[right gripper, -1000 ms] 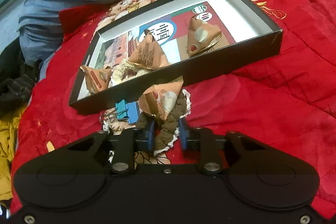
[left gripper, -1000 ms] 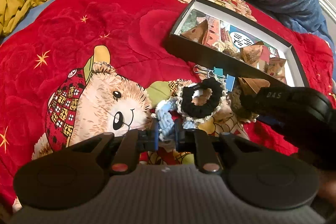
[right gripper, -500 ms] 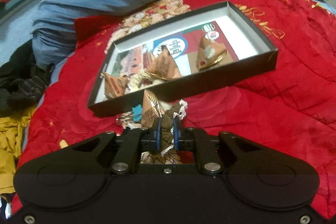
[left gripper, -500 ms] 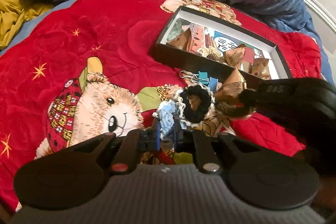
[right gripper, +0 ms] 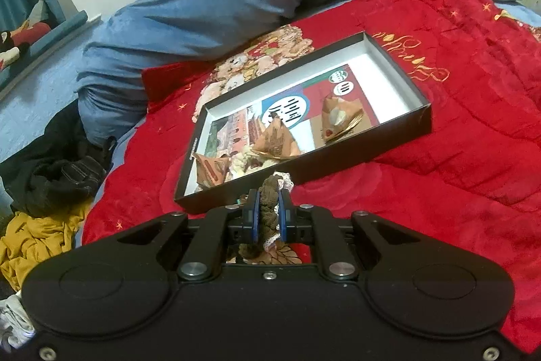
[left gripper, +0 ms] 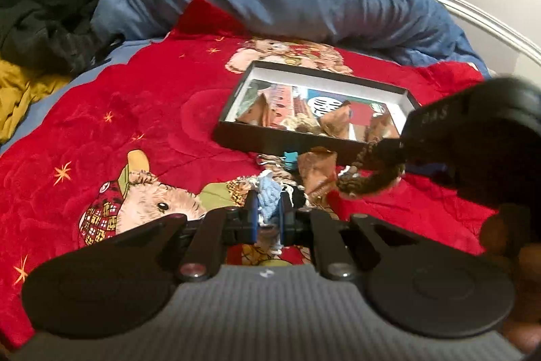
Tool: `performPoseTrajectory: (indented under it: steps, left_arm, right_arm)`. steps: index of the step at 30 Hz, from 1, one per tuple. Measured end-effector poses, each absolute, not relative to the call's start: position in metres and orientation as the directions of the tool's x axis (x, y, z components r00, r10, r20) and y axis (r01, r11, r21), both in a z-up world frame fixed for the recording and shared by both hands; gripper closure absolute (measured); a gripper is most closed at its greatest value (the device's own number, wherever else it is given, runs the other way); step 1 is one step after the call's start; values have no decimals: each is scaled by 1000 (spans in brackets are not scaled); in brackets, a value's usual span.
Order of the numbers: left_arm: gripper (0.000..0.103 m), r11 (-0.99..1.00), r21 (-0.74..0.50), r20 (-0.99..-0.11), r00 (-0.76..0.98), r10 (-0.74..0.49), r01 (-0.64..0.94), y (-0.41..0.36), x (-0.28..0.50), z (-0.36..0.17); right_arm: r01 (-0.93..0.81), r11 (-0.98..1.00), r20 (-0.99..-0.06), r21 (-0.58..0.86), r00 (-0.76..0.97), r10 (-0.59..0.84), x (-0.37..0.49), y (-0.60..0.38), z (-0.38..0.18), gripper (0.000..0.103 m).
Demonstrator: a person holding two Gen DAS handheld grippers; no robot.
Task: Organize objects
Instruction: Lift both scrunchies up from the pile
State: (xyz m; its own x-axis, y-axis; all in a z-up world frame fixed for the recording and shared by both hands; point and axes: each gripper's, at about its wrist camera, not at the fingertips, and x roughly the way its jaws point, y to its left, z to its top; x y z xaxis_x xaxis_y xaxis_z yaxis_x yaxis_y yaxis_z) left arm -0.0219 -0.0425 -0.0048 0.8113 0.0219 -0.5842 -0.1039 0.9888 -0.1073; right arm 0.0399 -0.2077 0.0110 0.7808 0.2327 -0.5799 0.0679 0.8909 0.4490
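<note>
Left claw (left gripper: pixel 267 219) pinched a blue scrunchie (left gripper: pixel 268 197), right claw (right gripper: pixel 268 220) pinched a brown scrunchie (right gripper: pixel 268 198) just short of the box (right gripper: pixel 338 154); best carry both clear over its near wall, then release.

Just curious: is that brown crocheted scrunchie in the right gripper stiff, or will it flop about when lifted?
Probably floppy: the brown scrunchie squashes narrow inside the right gripper, and its free end droops in the left view. Likely light. Its knobbly yarn should resist slipping.

Bedroom, red teddy-bear quilt (left gripper: pixel 142 131), blue duvet (right gripper: pixel 216 5)
</note>
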Motion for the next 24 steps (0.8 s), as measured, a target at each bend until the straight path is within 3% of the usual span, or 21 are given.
performPoseTrajectory:
  steps: [14,24]
  left_arm:
    - [89,997,-71,-524,852,-2,-42,-59,-29,-2]
    - [89,994,-99,-547,837,-23,-37,-56,-25,-5]
  right_arm:
    - [65,852,-537,519,801,266,36,-229,21,91]
    - [51,859,-527,509,808,264,34,-227,26,91]
